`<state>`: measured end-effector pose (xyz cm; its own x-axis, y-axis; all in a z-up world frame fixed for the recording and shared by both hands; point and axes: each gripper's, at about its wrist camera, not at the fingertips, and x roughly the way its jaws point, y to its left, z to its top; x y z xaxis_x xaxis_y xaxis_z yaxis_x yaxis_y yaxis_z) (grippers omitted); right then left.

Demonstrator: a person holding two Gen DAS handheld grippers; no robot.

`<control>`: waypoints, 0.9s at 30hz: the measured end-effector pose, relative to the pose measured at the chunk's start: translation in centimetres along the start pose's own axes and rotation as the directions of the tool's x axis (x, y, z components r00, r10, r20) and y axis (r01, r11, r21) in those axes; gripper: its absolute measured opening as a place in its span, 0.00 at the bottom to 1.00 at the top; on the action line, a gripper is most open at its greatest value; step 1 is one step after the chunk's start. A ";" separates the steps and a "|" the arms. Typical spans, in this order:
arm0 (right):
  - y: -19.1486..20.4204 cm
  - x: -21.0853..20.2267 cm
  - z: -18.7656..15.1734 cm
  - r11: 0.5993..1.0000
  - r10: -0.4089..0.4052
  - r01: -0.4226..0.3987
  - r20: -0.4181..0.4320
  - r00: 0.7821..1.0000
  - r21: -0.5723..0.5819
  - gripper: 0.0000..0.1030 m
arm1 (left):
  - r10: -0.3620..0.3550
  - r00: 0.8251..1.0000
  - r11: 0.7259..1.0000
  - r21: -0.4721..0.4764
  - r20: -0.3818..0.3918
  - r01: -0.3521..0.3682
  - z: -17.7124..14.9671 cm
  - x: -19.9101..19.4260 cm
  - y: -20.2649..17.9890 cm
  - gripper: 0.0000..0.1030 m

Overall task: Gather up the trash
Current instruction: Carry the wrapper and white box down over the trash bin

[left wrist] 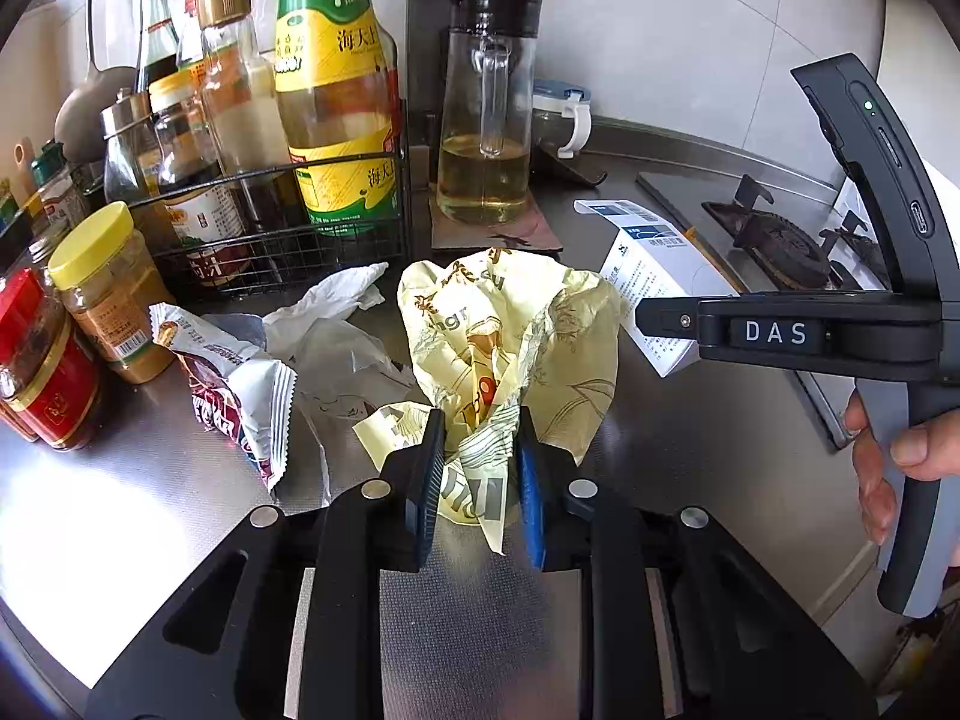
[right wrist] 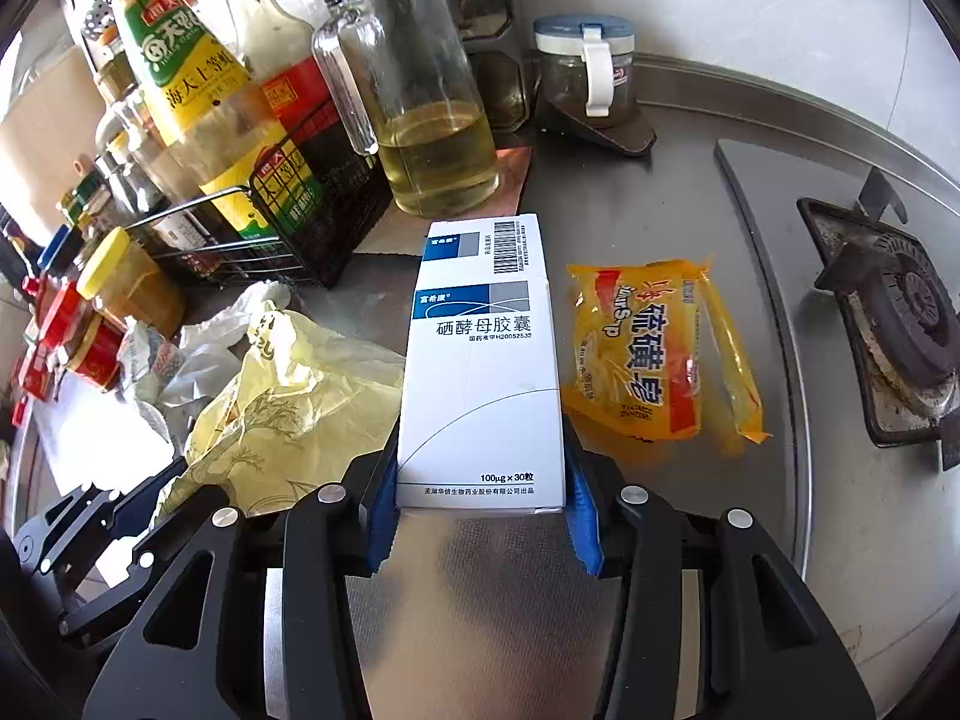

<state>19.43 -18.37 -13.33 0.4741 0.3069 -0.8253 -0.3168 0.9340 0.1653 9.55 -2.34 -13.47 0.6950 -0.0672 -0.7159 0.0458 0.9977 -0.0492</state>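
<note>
Both tools are loaded here: the left gripper (left wrist: 477, 468) has its two pads pressed in on a gathered tail of the crumpled yellow wrapper (left wrist: 510, 336), and the right gripper (right wrist: 480, 498) is pinching the white medicine box (right wrist: 483, 372) across its near end, one blue pad on each long side. The wrapper looks like thin printed paper, feather-light and floppy, so it should go wherever the pinch takes it; the bunched neck between the pads is the sensible hold, since the loose billow ahead of the fingers would just tear or slip. It has no real long axis, only a puffed mass opening away from the left gripper, resting on the steel counter (left wrist: 180, 480). The box is another matter: stiff card, probably near empty, smooth-faced and a bit slippery, so a squeeze across the narrow width near the end seems right, though too much force would likely crush it. Its long axis runs straight out ahead of the right gripper, open flap with the barcode at the far end, printed face up. Just right of the right fingers lies a yellow soap packet (right wrist: 651, 348), ungripped; left of the left fingers sit a snack wrapper (left wrist: 240, 384) and crumpled white tissue (left wrist: 336, 300).
</note>
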 end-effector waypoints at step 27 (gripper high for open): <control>3.6 -15.7 -21.9 0.999 0.005 -0.007 0.036 0.999 0.040 0.46 | -0.066 0.998 0.998 -0.022 -0.013 0.066 -18.3 -17.5 -3.8 0.19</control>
<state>-7.16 -23.88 -11.63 0.5020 0.3181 -0.8042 -0.2870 0.9385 0.1920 -15.90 -5.01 -13.48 0.6814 -0.1331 -0.7197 0.0759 0.9909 -0.1114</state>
